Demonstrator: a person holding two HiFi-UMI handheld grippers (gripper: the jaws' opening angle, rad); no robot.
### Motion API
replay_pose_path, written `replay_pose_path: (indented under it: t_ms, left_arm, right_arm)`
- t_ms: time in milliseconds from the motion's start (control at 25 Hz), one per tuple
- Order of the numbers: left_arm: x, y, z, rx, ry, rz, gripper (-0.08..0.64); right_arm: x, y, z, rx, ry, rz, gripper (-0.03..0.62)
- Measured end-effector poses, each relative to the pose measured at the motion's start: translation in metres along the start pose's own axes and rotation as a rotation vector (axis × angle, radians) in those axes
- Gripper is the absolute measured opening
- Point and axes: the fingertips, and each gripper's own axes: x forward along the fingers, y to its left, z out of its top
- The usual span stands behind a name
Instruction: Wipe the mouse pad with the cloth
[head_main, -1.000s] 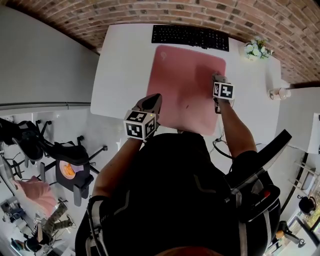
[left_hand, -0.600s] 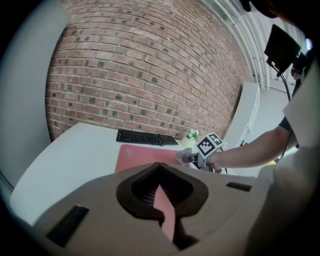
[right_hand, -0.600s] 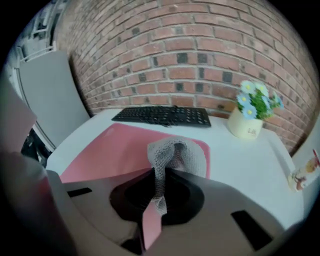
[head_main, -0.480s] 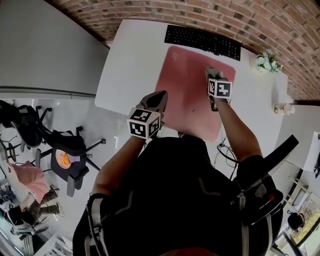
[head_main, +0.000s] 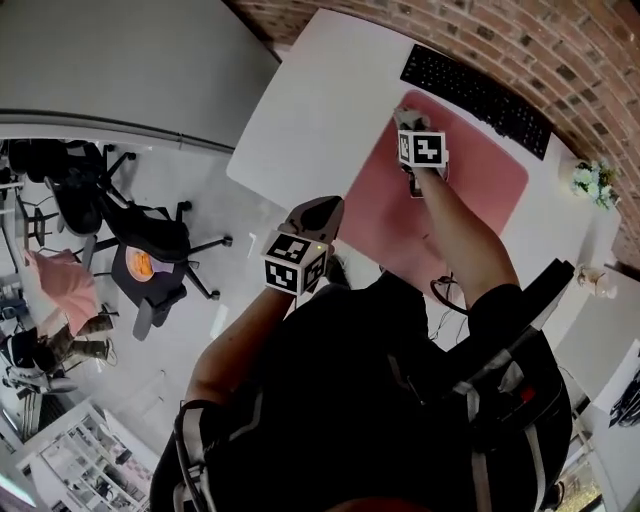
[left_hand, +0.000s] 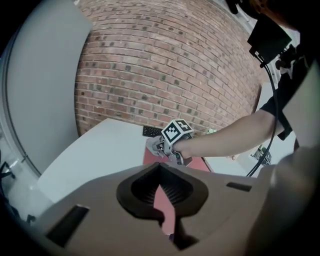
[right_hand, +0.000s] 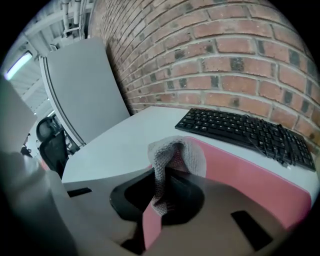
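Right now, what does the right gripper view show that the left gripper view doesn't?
Right gripper view only: the grey cloth clamped in the right tool, plus an office chair. Left gripper view only: the person's forearm, the right tool's marker cube, the left tool shut on nothing. Both: brick wall, black keyboard, pink mouse pad, white desk.

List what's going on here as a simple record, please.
Setting: white table by a brick wall
Right hand-held gripper: shut on a grey cloth, at the pink mouse pad's far left corner
Left hand-held gripper: shut, empty, held near the table's front edge
Nearby: black keyboard beyond the pad
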Motion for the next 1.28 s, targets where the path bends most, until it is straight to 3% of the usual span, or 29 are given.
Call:
replay_pose_path:
  t_ms: [280,1280]
  left_arm:
    - [-0.010,0.010,0.002,-0.007,-0.001,0.023,0.005]
    - [0.043,-0.064,0.020,0.140,0.033,-0.197,0.005]
  right_arm:
    - [0.009,-0.004,-0.008,-0.010,0.025,-0.005,0.029]
    - [-0.109,-0.171,-0.095,0.231,-0.018,-0.267,0.030]
